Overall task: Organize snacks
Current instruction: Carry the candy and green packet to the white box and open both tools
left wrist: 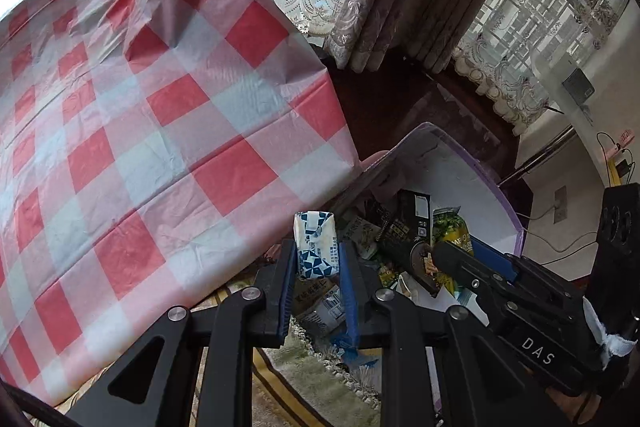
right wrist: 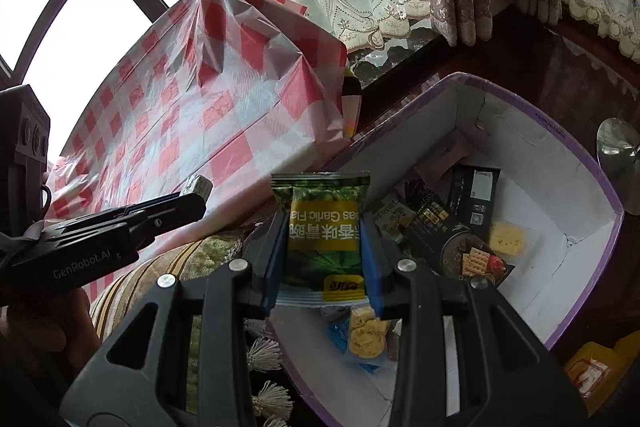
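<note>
Likely the small blue-and-white candy, pinched only at its lower end by the left fingers, could slip and drop short of the box, while the right fingers clamp the green packet above that box.

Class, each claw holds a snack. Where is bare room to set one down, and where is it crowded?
The checked tablecloth lies bare from its window edge to the box. Inside the box, white floor shows along the purple-rimmed far walls. The middle is crowded with black packets.
</note>
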Motion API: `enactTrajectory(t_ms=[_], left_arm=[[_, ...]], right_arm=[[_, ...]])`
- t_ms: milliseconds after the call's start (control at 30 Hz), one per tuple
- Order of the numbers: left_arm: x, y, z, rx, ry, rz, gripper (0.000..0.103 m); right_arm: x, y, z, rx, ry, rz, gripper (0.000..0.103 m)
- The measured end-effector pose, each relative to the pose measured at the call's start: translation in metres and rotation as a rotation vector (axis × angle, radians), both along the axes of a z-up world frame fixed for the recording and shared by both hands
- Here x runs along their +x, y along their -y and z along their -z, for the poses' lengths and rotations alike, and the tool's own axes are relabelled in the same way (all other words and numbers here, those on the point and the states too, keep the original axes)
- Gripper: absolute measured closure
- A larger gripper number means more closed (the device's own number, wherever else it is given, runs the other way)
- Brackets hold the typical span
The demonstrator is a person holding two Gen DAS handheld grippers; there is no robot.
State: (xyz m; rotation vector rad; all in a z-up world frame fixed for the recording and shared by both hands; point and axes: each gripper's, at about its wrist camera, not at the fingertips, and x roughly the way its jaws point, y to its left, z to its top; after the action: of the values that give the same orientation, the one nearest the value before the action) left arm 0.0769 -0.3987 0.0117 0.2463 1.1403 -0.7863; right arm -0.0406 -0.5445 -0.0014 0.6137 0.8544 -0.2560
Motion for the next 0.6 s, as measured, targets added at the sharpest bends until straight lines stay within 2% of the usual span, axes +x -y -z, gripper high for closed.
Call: enactTrajectory(t_ms=[267, 400, 467, 533, 600], left_arm=[[-0.002, 0.02, 0.012, 0.004, -0.074, 0.024, 0.081], [-0.002, 0.02, 0.013, -0.012, -0.104, 0.032, 0.077], [-0.002, 0.017, 0.012, -0.027, -0.116, 0.028, 0.068], [0.0, 0.011, 0.008, -0.052, -0.113, 0.008, 0.047], [0.001, 0.003, 0.002, -0.087, -0.109, -0.005, 0.043]], right_arm=[[-0.008, 0.025, 0.011, 0.035, -0.025, 0.09, 0.062], [-0.012, 0.032, 0.013, 0.038, -0.047, 0.11, 0.062], [-0.011, 0.03, 0.012, 0.037, -0.057, 0.106, 0.06], [-0.012, 0.024, 0.007, 0.03, -0.06, 0.095, 0.049], [-0.013, 0.018, -0.001, 0.005, -0.069, 0.093, 0.046]])
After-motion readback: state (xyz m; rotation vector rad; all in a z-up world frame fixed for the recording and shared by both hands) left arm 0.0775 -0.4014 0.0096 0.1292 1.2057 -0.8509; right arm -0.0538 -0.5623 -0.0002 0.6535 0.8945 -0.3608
